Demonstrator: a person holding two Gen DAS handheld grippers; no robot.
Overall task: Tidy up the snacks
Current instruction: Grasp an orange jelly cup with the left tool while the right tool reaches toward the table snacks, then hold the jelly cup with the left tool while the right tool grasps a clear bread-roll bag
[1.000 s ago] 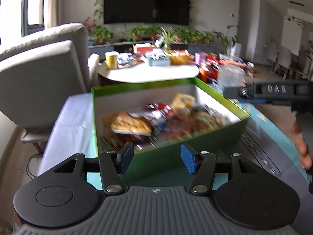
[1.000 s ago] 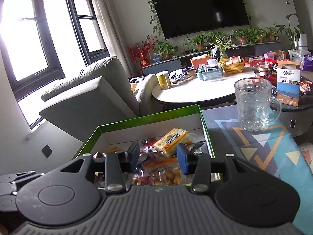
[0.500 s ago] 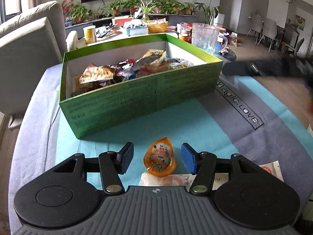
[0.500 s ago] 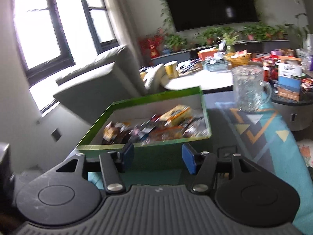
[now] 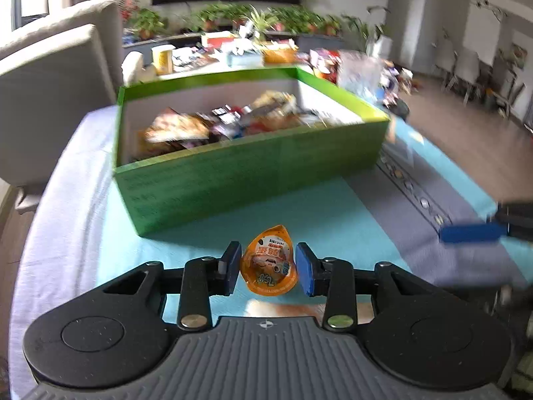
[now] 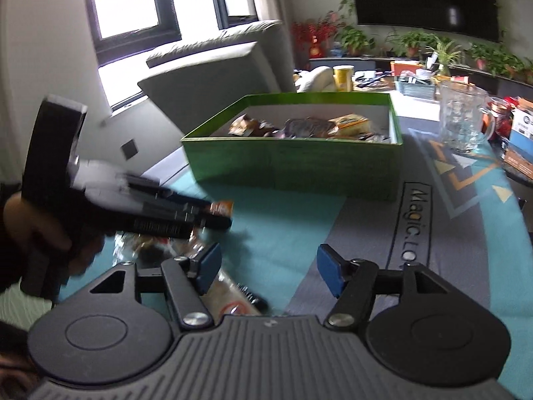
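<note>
My left gripper (image 5: 268, 268) has just been closing on an orange teardrop jelly cup (image 5: 269, 263), which sits between its jaws, pads at both edges. Only the right wrist view shows my right gripper (image 6: 266, 271), its jaws just opening, empty, angled down over the tablecloth (image 6: 283, 233); the green snack box (image 6: 299, 163) lies beyond.

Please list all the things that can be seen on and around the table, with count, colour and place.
snack packet: one, orange, between the left gripper's pads
box: one, green, on the cloth, holds mixed snacks
wrapped snack: one, clear and brownish, below the right gripper
glass mug: one, clear, right of the box
cup: one, yellow, on the white round table behind
left gripper: jaws have just been closing on the packet
right gripper: jaws have just been opening, nothing between them
</note>
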